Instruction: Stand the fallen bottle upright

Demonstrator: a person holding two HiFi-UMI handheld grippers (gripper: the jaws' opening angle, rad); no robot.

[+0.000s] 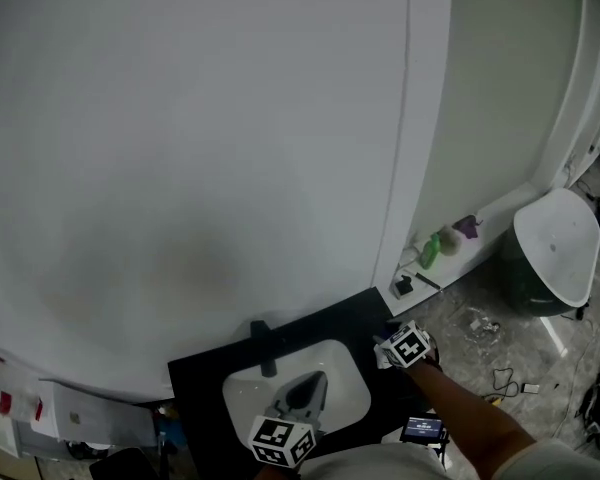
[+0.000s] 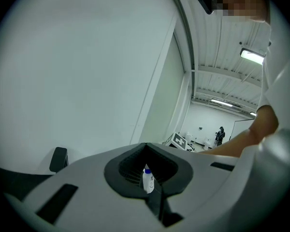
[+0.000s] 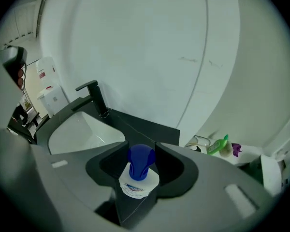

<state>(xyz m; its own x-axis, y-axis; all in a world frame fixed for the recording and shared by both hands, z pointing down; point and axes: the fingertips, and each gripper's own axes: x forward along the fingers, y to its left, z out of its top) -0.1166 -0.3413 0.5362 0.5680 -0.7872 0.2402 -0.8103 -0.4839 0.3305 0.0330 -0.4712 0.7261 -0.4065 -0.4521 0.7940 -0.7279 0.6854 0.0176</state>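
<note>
The bottle (image 3: 137,170) is small and white with a blue cap. In the right gripper view I look down on its cap, which sits between the jaws of my right gripper (image 3: 139,149); the jaws stand wide and are shut on its body. In the left gripper view the bottle (image 2: 148,180) shows upright in the distance, below the right gripper's marker cube (image 2: 179,140). Whether its base rests on the black counter (image 1: 350,318) is hidden. My left gripper (image 1: 302,390) hangs over the white sink (image 1: 242,396), shut, with nothing in it. The head view does not show the bottle.
A black faucet (image 1: 264,340) stands at the back of the sink. Beyond the counter's right end, a green bottle (image 1: 430,251) and small items sit along the wall's base. A white-lidded bin (image 1: 555,248) and cables are on the floor.
</note>
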